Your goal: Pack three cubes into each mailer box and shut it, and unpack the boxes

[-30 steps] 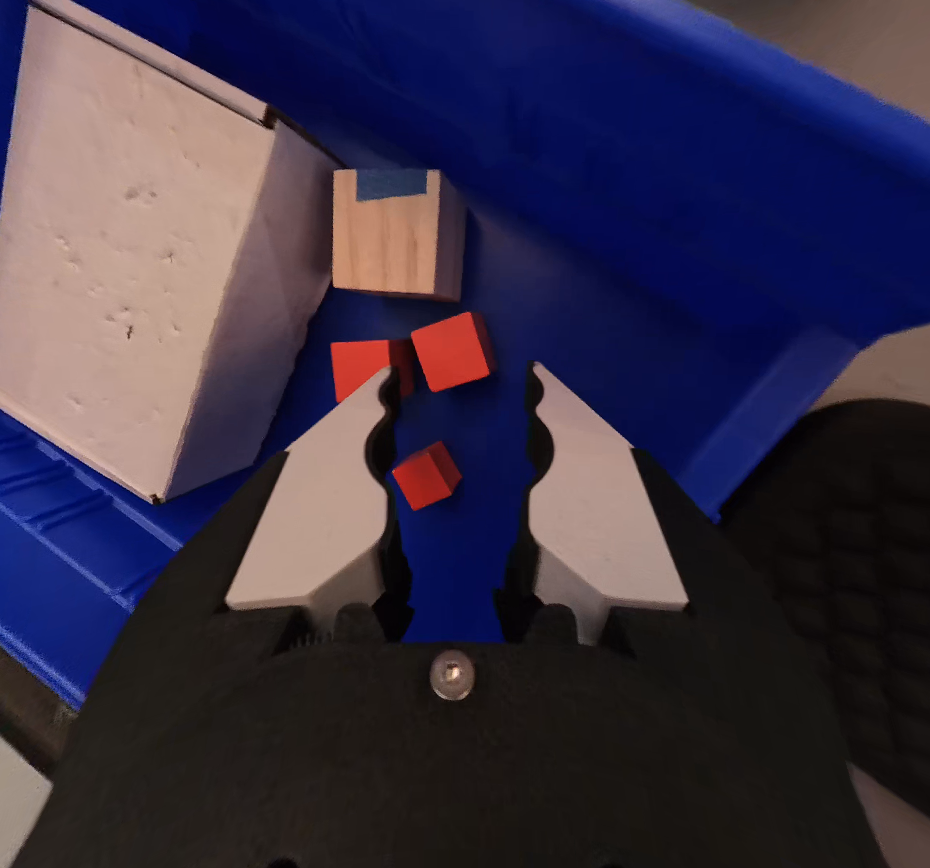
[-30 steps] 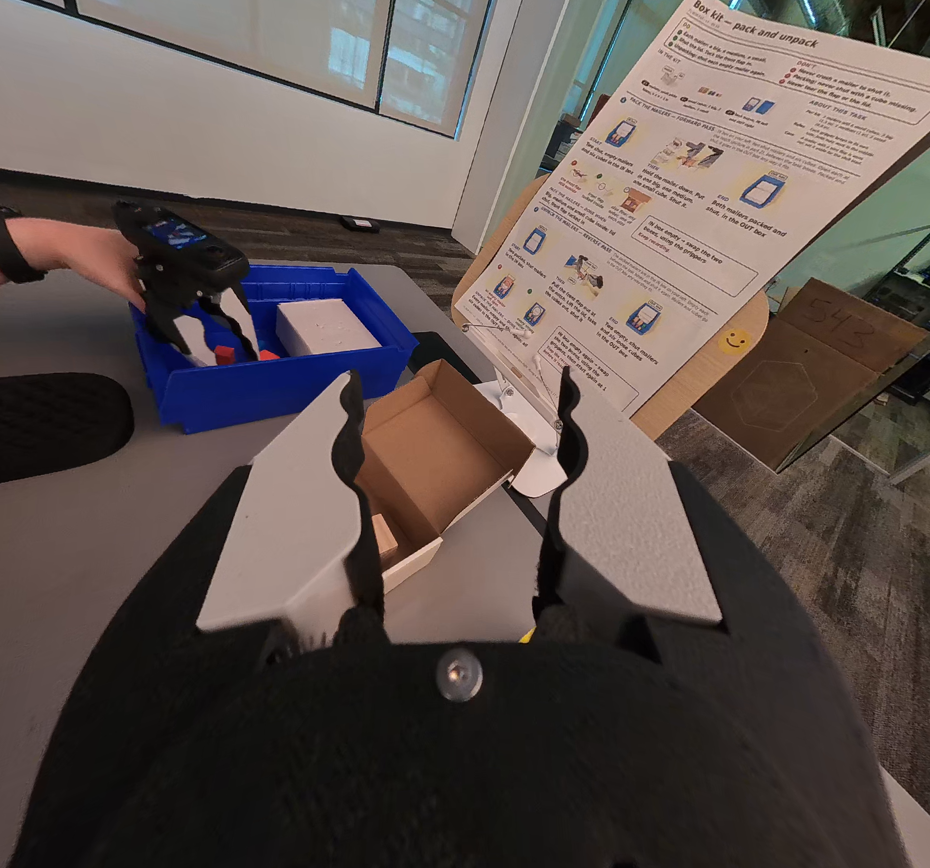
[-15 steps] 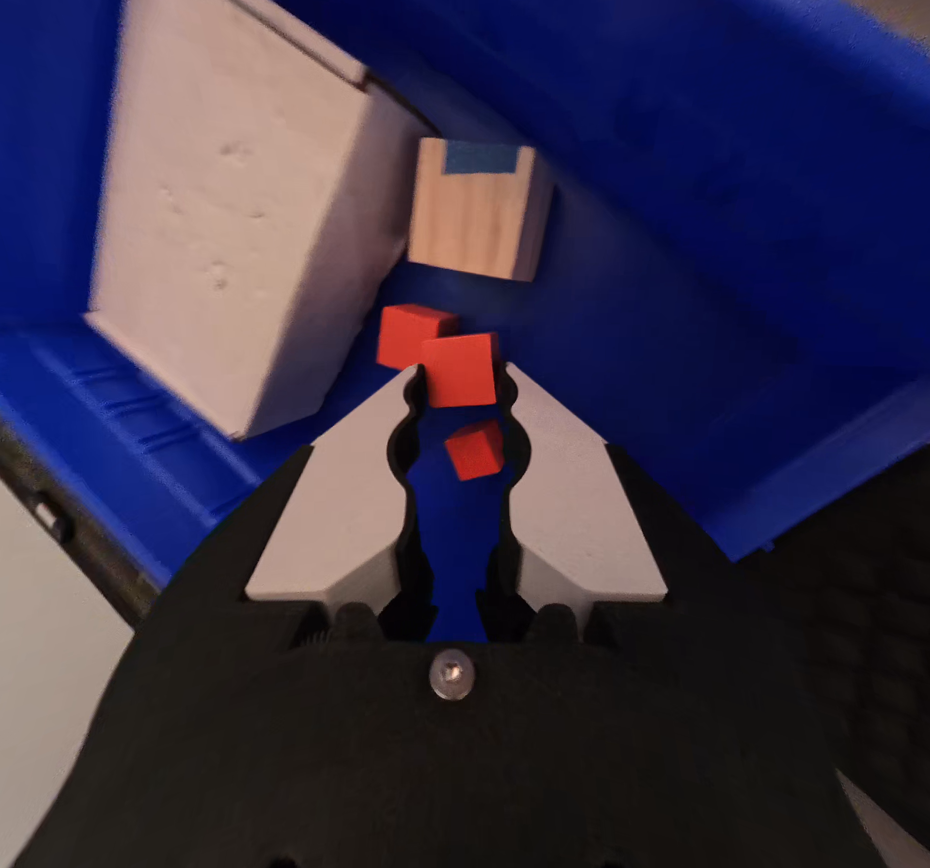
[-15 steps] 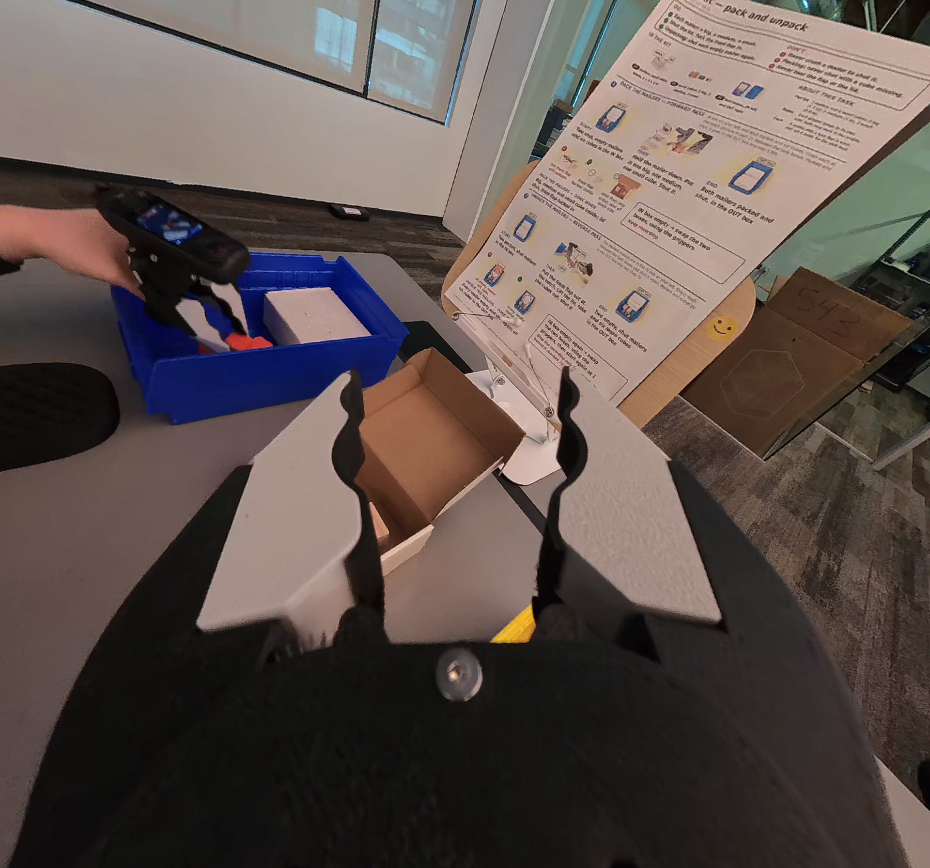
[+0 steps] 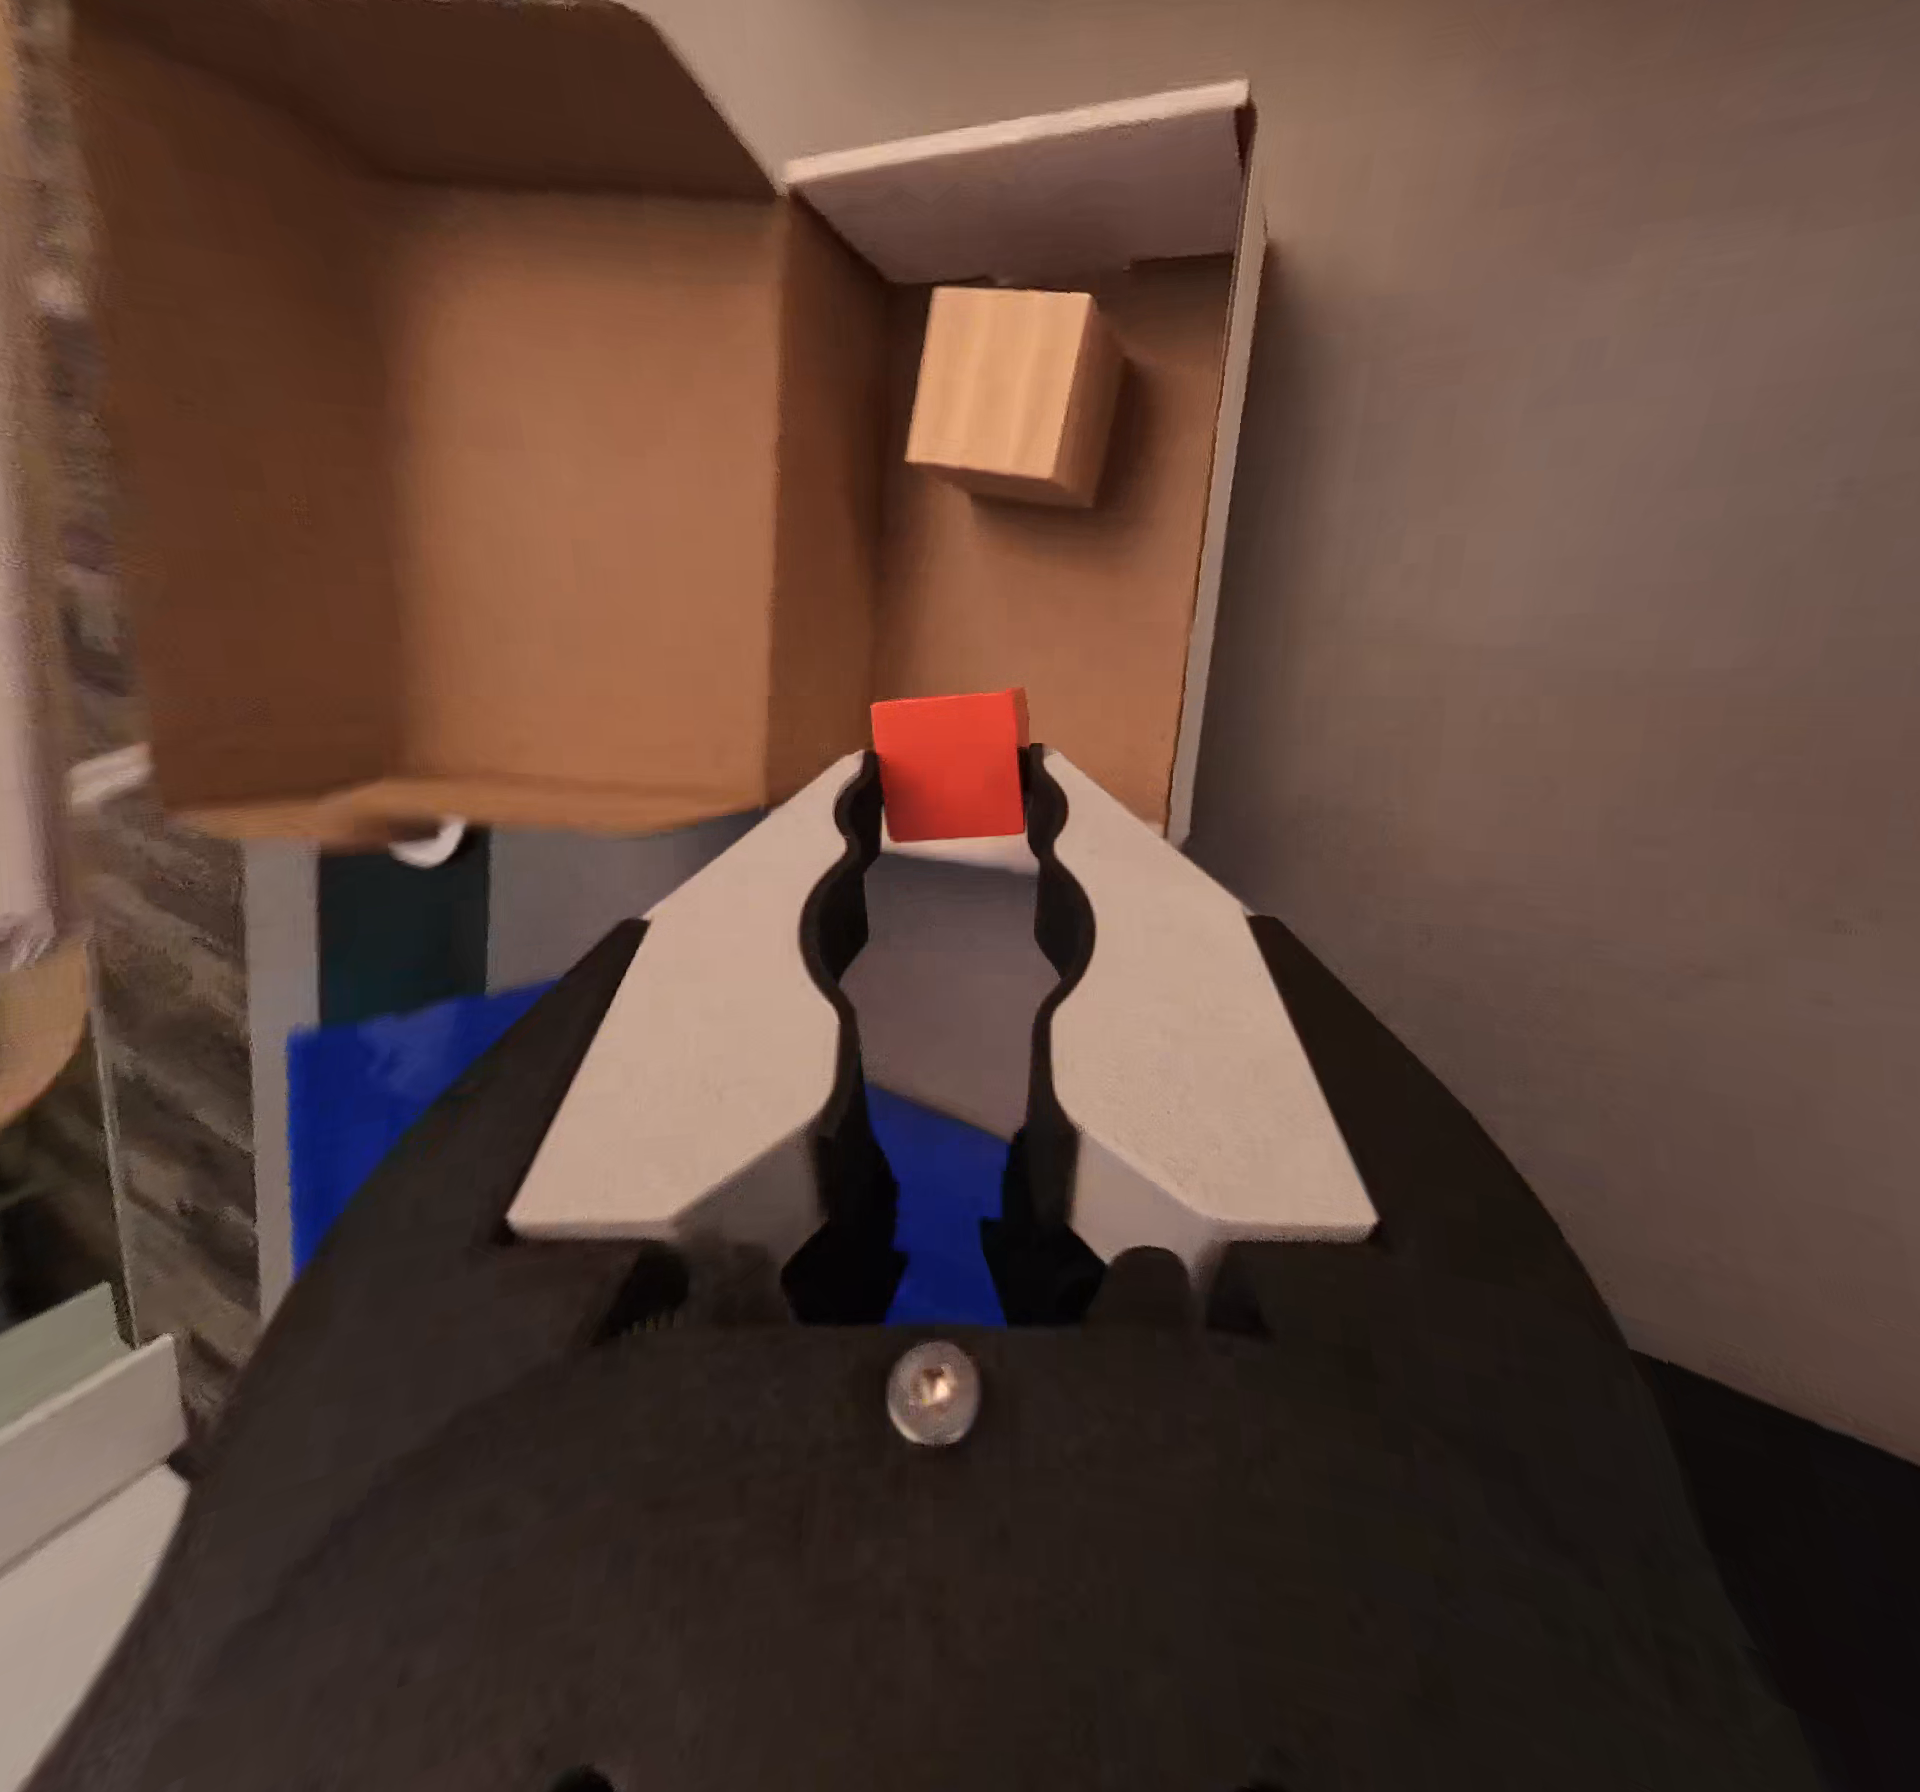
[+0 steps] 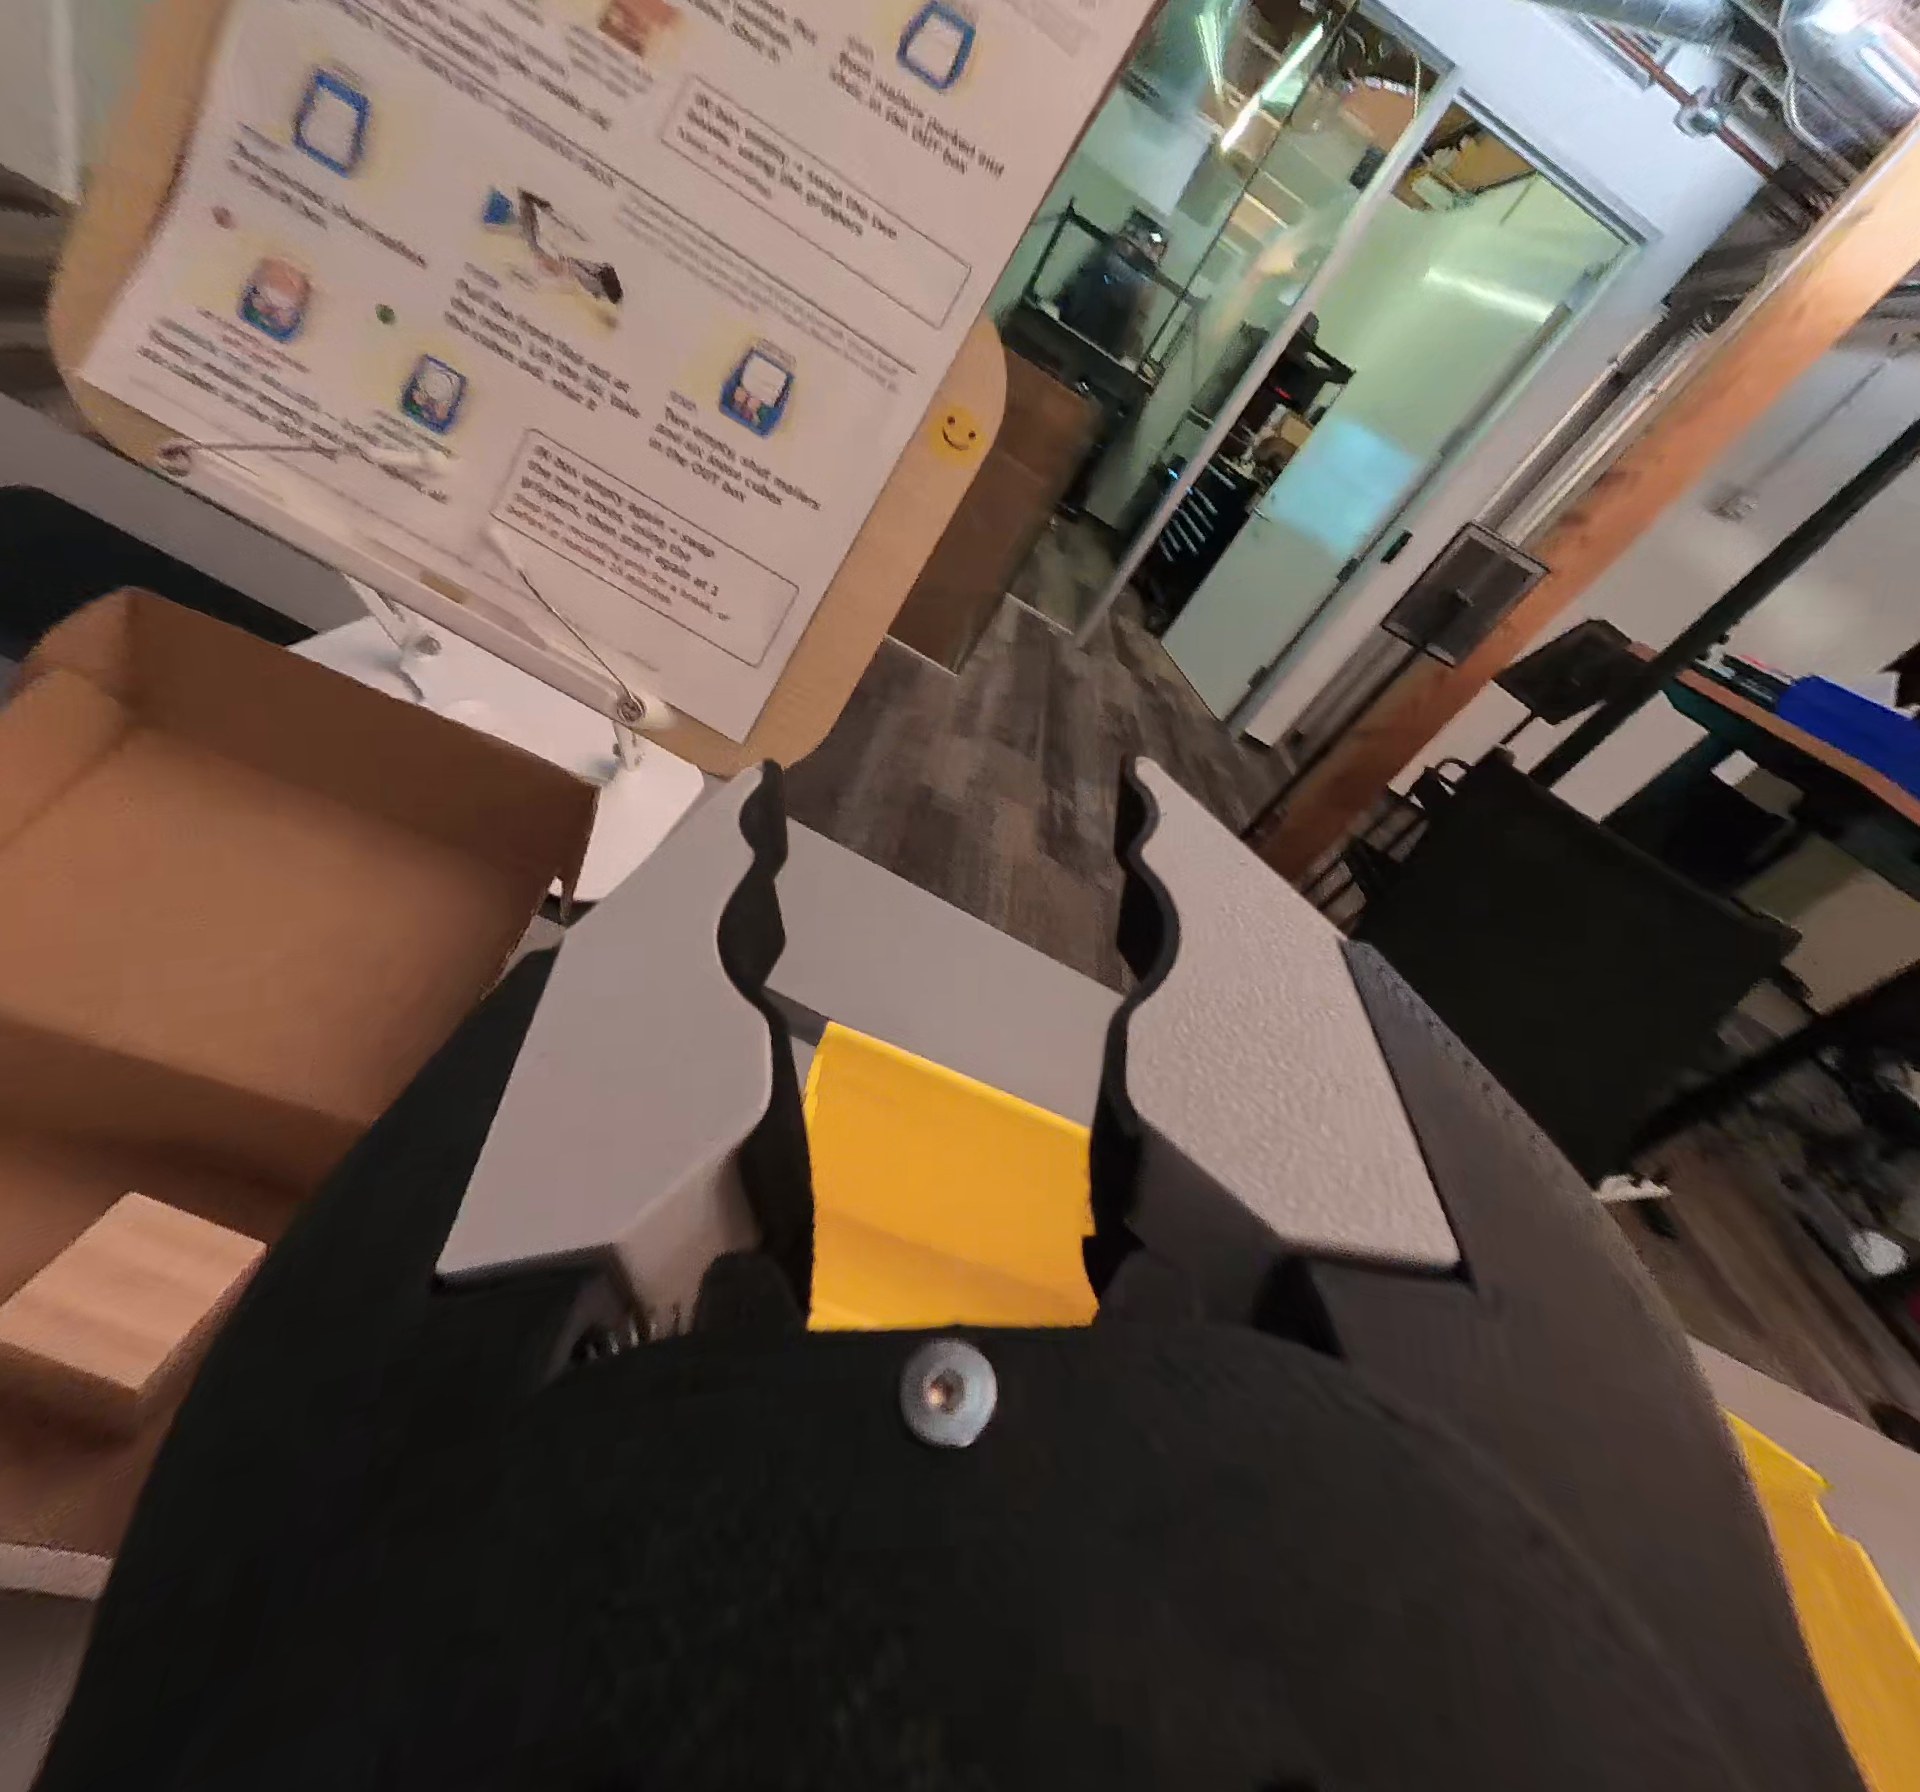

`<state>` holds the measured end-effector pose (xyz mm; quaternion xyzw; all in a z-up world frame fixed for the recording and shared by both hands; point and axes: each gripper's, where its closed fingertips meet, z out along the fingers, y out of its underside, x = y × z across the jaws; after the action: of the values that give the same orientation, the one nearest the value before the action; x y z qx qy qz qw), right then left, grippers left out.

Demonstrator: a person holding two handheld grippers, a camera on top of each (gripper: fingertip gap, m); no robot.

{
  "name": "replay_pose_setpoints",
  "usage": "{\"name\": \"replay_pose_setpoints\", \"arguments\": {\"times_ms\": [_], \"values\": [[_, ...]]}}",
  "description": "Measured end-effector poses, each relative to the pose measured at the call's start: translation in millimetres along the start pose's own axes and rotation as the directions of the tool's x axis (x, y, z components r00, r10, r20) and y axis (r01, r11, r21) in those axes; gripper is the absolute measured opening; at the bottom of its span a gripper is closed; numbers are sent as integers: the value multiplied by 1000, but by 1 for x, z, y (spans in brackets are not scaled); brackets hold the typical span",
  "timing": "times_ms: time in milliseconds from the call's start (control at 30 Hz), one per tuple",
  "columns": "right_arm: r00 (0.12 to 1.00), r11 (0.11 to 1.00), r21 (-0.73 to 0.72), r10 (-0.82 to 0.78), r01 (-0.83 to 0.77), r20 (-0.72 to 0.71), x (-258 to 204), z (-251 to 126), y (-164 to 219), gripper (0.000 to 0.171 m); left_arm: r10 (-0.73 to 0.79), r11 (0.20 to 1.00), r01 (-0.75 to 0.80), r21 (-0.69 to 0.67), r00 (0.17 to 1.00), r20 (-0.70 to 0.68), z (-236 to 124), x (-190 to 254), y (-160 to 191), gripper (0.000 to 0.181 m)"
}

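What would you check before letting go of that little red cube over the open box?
1. Red cube pinched at the tips of the left gripper: ok.
2. Mailer box open, lid folded back: ok.
3. Free floor left beside the wooden cube already inside: ok.
4. Red cube over the box's near edge, fully past the wall: cannot tell.
5. Right gripper open, holding nothing, off to the side of the box: ok.
6. Box count, one of three cubes inside: not ok yet.
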<state>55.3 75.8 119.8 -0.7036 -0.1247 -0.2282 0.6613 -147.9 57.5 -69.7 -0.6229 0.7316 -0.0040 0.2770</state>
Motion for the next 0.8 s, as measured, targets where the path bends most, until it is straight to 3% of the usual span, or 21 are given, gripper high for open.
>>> {"name": "replay_pose_setpoints", "arguments": {"times_ms": [33,133,300,800], "values": [[1000,1000,-22,-15,15,-4,-3,3,4,66,22,1000,-23,-18,999,-31,14,2,-3,26],[999,997,-62,-38,40,34,-17,9,12,69,46,997,-54,-53,990,-134,47,7,-7,26],[999,997,-76,-13,17,43,-16,12,16,71,66,993,-84,-86,979,-195,75,10,-6,26],[999,993,-122,-2,7,42,-13,15,25,74,38,995,-62,-82,963,-267,91,14,-7,26]]}}
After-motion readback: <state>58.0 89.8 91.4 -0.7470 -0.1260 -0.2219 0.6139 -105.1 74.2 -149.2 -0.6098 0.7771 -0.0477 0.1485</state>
